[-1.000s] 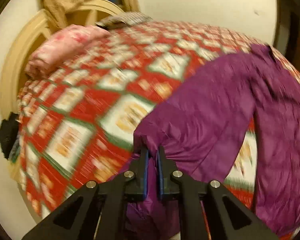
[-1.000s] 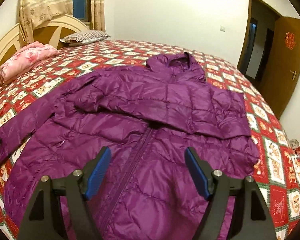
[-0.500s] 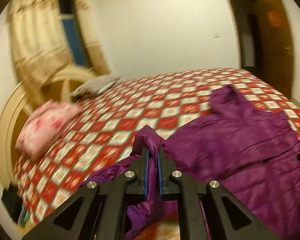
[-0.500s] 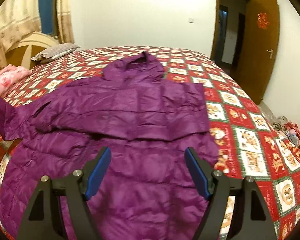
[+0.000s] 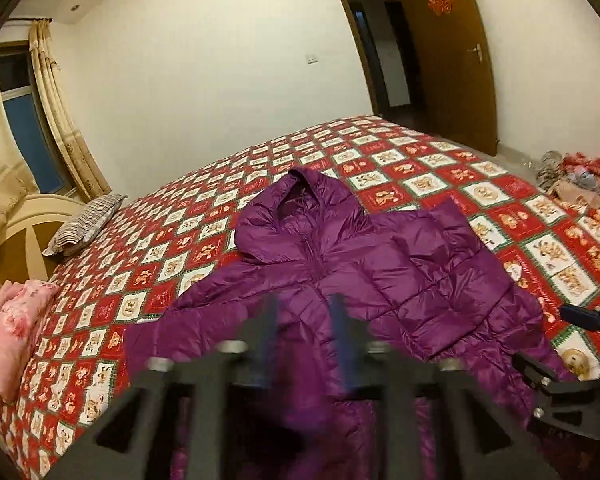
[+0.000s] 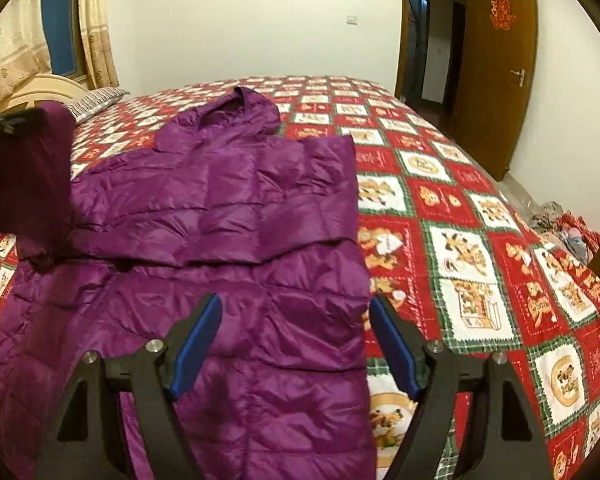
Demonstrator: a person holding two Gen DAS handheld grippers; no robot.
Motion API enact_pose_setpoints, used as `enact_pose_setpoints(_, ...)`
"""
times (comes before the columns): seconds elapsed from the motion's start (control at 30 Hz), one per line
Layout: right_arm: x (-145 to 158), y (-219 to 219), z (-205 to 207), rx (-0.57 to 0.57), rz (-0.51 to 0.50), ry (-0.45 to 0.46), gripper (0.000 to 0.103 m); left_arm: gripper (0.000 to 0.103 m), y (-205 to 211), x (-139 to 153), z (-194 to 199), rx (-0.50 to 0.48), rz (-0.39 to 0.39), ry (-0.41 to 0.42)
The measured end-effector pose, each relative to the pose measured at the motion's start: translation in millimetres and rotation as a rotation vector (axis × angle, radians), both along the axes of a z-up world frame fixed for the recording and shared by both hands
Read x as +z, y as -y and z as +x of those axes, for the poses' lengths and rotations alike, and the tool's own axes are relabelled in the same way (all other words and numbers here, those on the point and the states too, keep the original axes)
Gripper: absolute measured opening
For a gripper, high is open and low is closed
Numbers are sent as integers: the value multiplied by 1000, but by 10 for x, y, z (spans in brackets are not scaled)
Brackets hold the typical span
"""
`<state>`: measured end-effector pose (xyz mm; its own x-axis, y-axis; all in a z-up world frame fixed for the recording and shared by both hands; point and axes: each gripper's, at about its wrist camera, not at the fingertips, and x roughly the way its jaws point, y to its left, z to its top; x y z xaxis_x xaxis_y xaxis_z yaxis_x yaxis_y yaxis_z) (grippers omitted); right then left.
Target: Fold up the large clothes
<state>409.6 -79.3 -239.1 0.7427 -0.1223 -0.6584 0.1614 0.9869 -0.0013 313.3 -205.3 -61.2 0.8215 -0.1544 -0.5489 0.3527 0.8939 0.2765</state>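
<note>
1. Purple hooded jacket (image 6: 228, 216) lies front-up on the bed (image 6: 460, 256), on the red, white and green patterned bedspread; hood (image 5: 300, 208) points toward the far wall.
2. One sleeve (image 6: 236, 224) is folded across the chest, its cuff end near the jacket's right edge in the right wrist view.
3. Left gripper (image 5: 304, 340): motion-blurred in its own view. Fingers show a gap between them with purple fabric visible behind; can't tell if anything is pinched.
4. In the right wrist view, a raised piece of purple fabric (image 6: 32, 176) hangs at the far left, lifted off the bed, with a dark blurred shape at its top. Grip point not resolvable.
5. Right gripper (image 6: 296, 344): fingers spread wide, blue pads (image 6: 198, 340) facing each other, nothing between them. It hovers over the lower right part of the jacket, near its side edge.
6. The right gripper also shows at the right edge of the left wrist view, beside the jacket.
7. Background: striped pillow (image 5: 86, 224) and pink folded blanket (image 5: 12, 332) near the headboard (image 5: 24, 232); brown door (image 6: 496, 68) open on the right.
</note>
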Motion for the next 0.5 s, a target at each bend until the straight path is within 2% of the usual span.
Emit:
enact_pose_setpoints(0.07,-5,37,2,-7,-3,-5,79,78,-6,-6,-43,2,-24,37)
enact_pose_setpoints(0.1,0,56,3,-8,0,-6,79,84,-35,6,-71,-1,-35,55)
enact_pose_setpoints(0.23,66,100,18,-8,38,6,83,86,-340,21,-65,50,-50,95)
enact_pose_setpoints(0.4,231,-35,153,69,131,23,86,86,-1042,-146,194,240,-68,50)
enact_pose_setpoints(0.5,258,-172,352,104,145,14,87,86,-1443,-378,328,358,-43,6)
